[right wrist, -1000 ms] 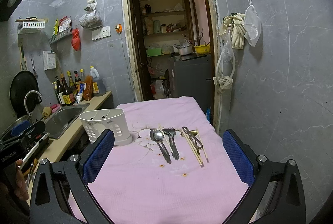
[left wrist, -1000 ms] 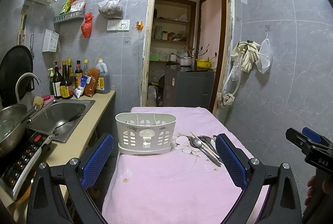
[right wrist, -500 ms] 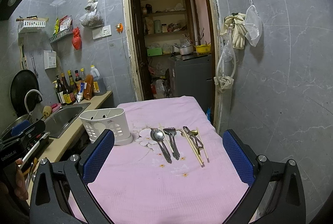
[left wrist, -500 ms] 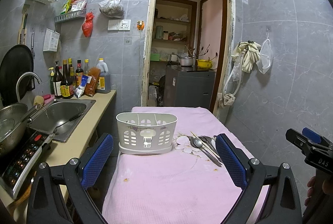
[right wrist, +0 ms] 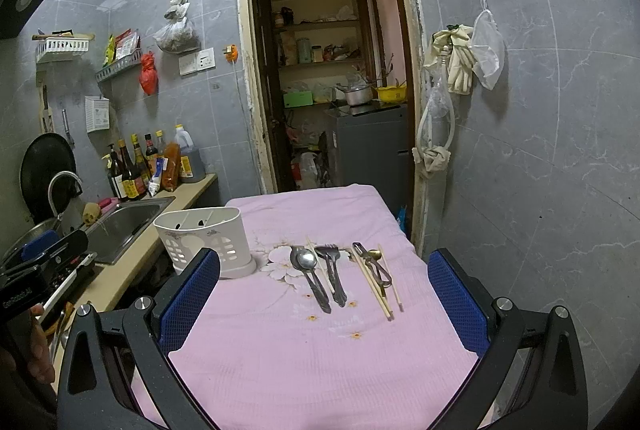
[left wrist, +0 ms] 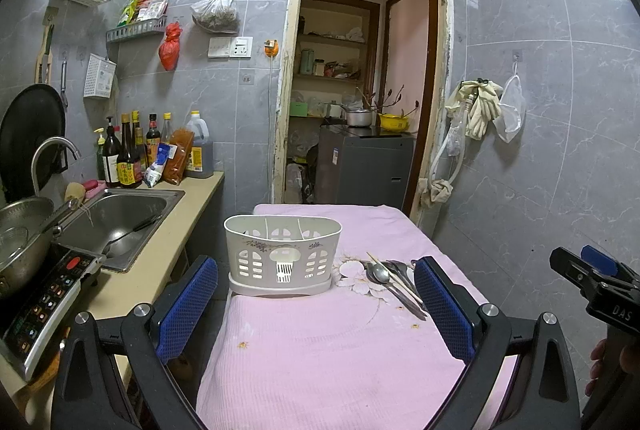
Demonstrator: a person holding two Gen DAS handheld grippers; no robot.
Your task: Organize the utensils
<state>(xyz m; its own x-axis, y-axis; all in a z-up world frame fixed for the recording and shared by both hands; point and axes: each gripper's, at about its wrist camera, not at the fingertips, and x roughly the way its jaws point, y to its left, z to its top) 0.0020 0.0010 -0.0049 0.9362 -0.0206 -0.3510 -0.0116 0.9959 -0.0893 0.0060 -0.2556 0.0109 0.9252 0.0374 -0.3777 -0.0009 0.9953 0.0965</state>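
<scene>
Both wrist cameras looked from the near end of the pink-clothed table (left wrist: pixel 320 350) toward the far doorway (right wrist: pixel 324 70). The left view sat nearer the sink (left wrist: pixel 116 214); the right view faced the utensils (right wrist: pixel 340 274). Both showed the white caddy (left wrist: pixel 282 250).

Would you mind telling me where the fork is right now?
In the right wrist view, the fork lies flat on the pink cloth, between the spoon and the chopsticks.
</scene>
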